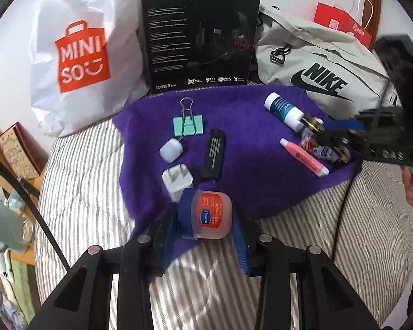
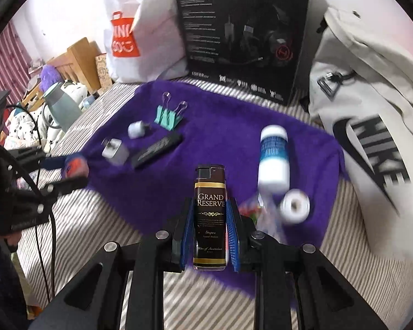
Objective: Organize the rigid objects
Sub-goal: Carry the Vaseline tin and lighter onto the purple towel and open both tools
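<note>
My left gripper (image 1: 205, 220) is shut on a small lip balm jar (image 1: 209, 217) with a blue lid and orange label, held over the near edge of a purple towel (image 1: 247, 148). My right gripper (image 2: 209, 220) is shut on a brown "Grand Reserve" lighter (image 2: 209, 209), held upright above the towel (image 2: 220, 126). On the towel lie a mint binder clip (image 1: 188, 125), a small white cap-like piece (image 1: 170, 150), a white charger plug (image 1: 177, 183), a black flat bar (image 1: 214, 154), a pink tube (image 1: 304, 156) and a white and blue bottle (image 1: 283, 111).
The towel lies on striped bedding (image 1: 90, 192). Behind it stand a white Miniso bag (image 1: 82, 55), a black headset box (image 1: 201, 35) and a grey Nike bag (image 1: 322, 63). A candy wrapper (image 1: 320, 148) lies under the right gripper. A wooden bedside table (image 2: 77, 63) and a kettle (image 2: 59, 104) stand to the left.
</note>
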Demonstrator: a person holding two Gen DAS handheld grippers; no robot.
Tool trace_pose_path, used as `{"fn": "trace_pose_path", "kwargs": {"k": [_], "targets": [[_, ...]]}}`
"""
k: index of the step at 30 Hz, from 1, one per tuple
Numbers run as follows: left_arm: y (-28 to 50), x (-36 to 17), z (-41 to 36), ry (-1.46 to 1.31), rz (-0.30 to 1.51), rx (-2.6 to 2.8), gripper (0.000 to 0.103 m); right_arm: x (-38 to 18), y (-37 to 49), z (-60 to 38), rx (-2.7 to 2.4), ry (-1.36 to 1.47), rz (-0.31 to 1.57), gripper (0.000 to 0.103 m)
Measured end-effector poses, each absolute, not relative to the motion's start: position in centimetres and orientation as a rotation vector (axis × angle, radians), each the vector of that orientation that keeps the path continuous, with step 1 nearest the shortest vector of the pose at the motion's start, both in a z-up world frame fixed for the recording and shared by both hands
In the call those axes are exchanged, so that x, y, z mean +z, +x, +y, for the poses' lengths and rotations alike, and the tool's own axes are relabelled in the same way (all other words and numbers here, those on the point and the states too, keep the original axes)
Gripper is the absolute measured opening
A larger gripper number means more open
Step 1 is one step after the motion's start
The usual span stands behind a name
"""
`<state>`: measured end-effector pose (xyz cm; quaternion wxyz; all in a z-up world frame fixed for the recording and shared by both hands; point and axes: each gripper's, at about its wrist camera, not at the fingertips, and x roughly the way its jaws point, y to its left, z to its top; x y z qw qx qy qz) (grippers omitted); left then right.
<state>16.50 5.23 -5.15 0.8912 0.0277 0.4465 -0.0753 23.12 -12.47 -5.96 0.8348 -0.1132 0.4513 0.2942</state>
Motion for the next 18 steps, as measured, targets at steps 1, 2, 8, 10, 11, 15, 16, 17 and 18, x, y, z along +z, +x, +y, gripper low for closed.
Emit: {"fn": "trace_pose_path", "kwargs": {"k": [1, 2, 8, 10, 11, 15, 16, 17, 18], "targets": [[16.9, -5.2, 5.2, 0.058, 0.926, -0.156, 0.035, -6.0, 23.7, -12.2, 0.625, -0.241, 0.96, 0.023], [17.4, -5.2, 5.1, 0.055, 0.928, -0.159, 0.035, -6.2, 24.6, -11.7, 0.623, -0.247, 0.967, 0.023], [19.3, -5.7, 4.7, 0.05, 0.939, -0.179, 0.035, -8.0, 28.6, -9.9, 0.596, -0.271, 1.001, 0.023], [19.8, -6.0, 4.7, 0.05, 0.946, -0.181, 0.035, -8.7, 29.5, -9.5, 0.582, -0.286, 1.011, 0.023], [19.9, -6.0, 4.7, 0.05, 0.948, -0.182, 0.035, -9.0, 29.8, -9.3, 0.578, -0.294, 1.017, 0.023], [20.6, -6.5, 4.8, 0.042, 0.955, -0.185, 0.035, -10.0, 30.8, -8.9, 0.562, -0.31, 1.029, 0.023], [20.7, -6.5, 4.8, 0.042, 0.956, -0.186, 0.035, -10.2, 31.0, -8.9, 0.561, -0.311, 1.034, 0.023], [20.8, -6.6, 4.8, 0.042, 0.955, -0.189, 0.035, -10.4, 31.2, -8.8, 0.557, -0.315, 1.038, 0.023], [20.9, -6.7, 4.8, 0.042, 0.955, -0.191, 0.035, -10.5, 31.3, -8.7, 0.554, -0.32, 1.04, 0.023]]}}
